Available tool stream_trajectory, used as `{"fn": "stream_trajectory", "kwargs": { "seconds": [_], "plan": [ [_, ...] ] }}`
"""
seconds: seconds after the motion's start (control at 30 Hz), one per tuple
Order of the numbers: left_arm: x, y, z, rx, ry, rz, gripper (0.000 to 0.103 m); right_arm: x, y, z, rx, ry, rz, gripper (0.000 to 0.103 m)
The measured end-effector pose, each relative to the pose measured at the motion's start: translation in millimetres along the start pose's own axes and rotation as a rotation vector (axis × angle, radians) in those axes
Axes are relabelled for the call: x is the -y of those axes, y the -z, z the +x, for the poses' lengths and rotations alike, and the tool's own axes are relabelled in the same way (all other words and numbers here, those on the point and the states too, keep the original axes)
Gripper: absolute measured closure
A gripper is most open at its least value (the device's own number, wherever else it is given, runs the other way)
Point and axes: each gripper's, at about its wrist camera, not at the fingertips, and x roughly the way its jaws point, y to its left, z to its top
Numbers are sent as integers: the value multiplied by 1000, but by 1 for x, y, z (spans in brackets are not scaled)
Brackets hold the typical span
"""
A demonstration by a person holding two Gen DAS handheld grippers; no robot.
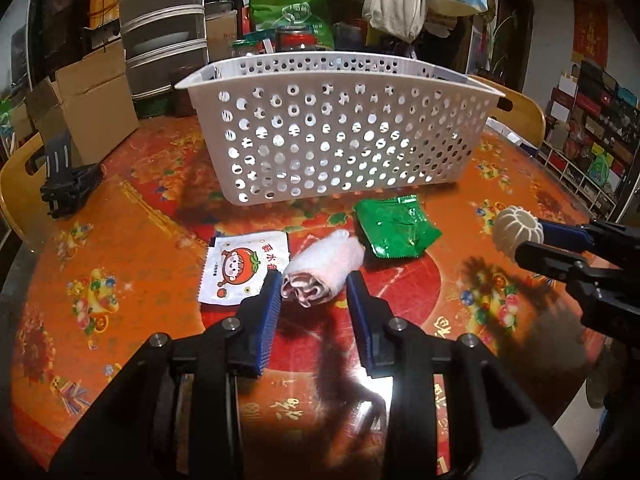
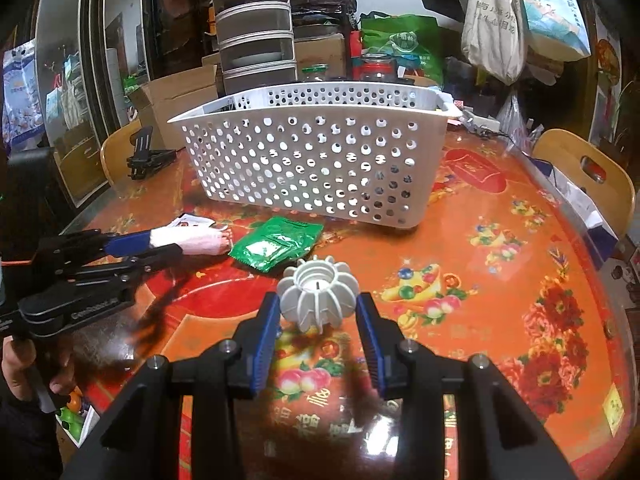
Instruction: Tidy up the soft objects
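Little is reading clearly. Just left of the left gripper's fingers, a white sachet (image 1: 244,268) is showing a tomato-face cartoon and red Chinese characters too blurred to read. Gold characters on the tablecloth (image 2: 320,404), beneath the right gripper's fingers, are staying illegible.

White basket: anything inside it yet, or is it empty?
Through the white basket's holes only light and background clutter show; no soft item is visible inside. Its floor is hidden by the near wall, so flat contents cannot be ruled out.

White perforated basket (image 1: 328,136), green packet (image 1: 396,228), pink towel (image 1: 324,268), orange floral tablecloth (image 1: 140,240)
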Motion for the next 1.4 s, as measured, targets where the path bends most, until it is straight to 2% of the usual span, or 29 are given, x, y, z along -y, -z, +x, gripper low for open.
{"fn": "stream_trajectory", "kwargs": {
  "seconds": [0.4, 0.57, 0.63, 0.93, 0.97, 1.0, 1.03, 1.07, 1.1, 1.13, 1.23, 1.33, 1.4],
  "plan": [
    [-16, -14, -29, 83, 11, -34, 78, -2, -4, 0, 5, 3, -7, 65],
    [-16, -16, -33, 90, 19, -32, 81, -2, -4, -1, 6, 3, -7, 65],
    [-15, -16, -34, 95, 24, -29, 89, -2, -4, -1, 6, 3, -7, 65],
    [-17, -17, -29, 81, 17, -27, 89, 1, -6, -1, 4, 0, 0, 65],
    [-21, -18, -28, 78, 28, -44, 88, 1, -6, -1, 4, 0, 1, 65],
    [-27, -19, -26, 69, 45, -66, 80, 2, -6, -1, 4, 1, 1, 65],
    [-36, -19, -23, 56, 67, -102, 64, 2, -6, -2, 4, 1, 2, 65],
    [-40, -20, -21, 57, 60, -117, 54, 3, -6, -2, 5, 0, 3, 65],
    [-43, -20, -20, 58, 39, -121, 36, 3, -6, -2, 6, 0, 4, 65],
    [-44, -21, -17, 54, 12, -119, 28, 4, -5, -2, 6, -1, 4, 65],
    [-41, -27, -4, 26, 17, -110, 28, 5, -6, 1, 6, -6, 9, 65],
    [-33, -31, 16, -22, -28, -93, 28, 6, -4, 4, 0, -12, 14, 65],
    [-33, -32, 30, -54, -32, -107, 28, 7, -4, 5, 0, -14, 17, 65]
  ]
}}
